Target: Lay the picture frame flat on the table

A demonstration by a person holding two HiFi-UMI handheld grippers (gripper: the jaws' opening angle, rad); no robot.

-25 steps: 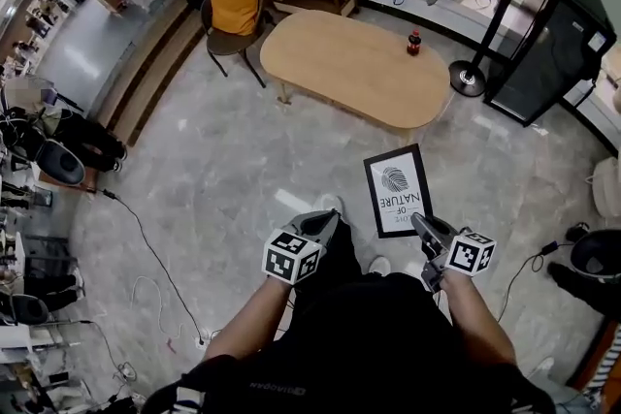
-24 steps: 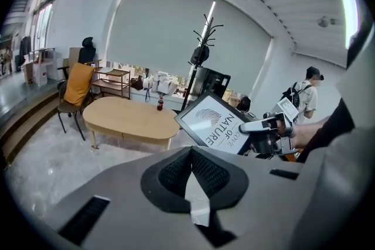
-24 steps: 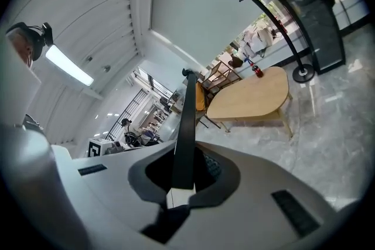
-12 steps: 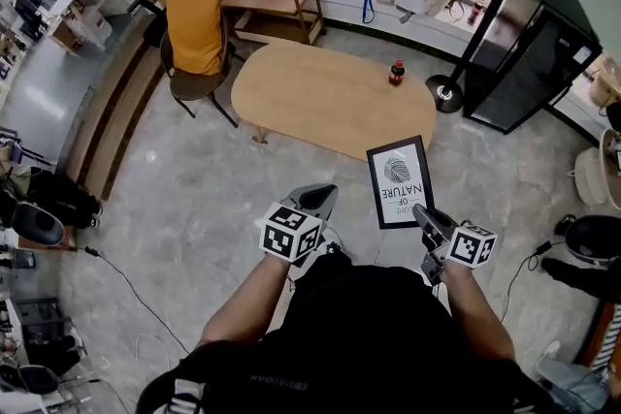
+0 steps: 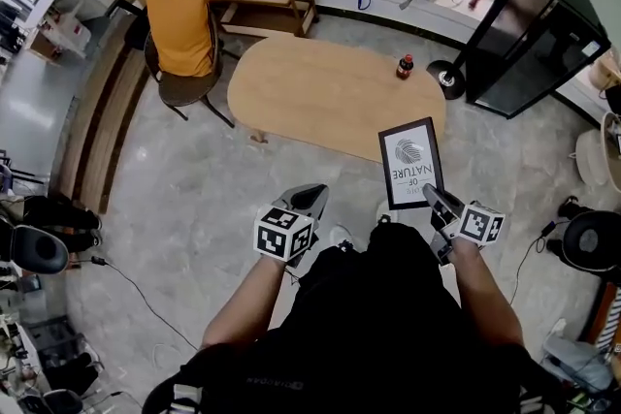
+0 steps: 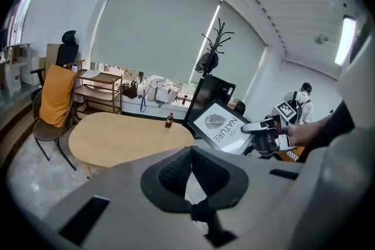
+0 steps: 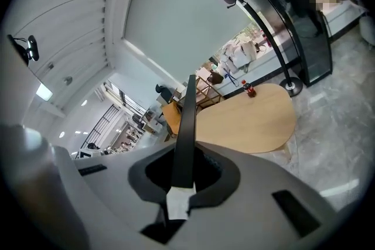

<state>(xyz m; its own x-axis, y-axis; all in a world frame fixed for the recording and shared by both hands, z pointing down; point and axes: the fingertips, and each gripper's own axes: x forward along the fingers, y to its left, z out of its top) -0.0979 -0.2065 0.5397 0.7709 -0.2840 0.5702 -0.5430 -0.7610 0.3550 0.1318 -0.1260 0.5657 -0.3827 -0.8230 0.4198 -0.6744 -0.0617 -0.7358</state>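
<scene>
On the table (image 5: 320, 102), one small bottle (image 5: 405, 66), chair (image 5: 179, 44) beside, coat stand (image 5: 448, 76) beyond

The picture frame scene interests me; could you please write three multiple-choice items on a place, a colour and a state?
1. Where is the bottle? A on the oval table; B on the floor; C on a shelf.
2. What colour is the cloth over the chair? A blue; B orange; C green.
3. The right tongs are: A open, empty; B out of view; C shut on the picture frame.
Answers: A, it stands near the table's edge; B, plainly orange; C, the frame's edge sits clamped between them.
</scene>
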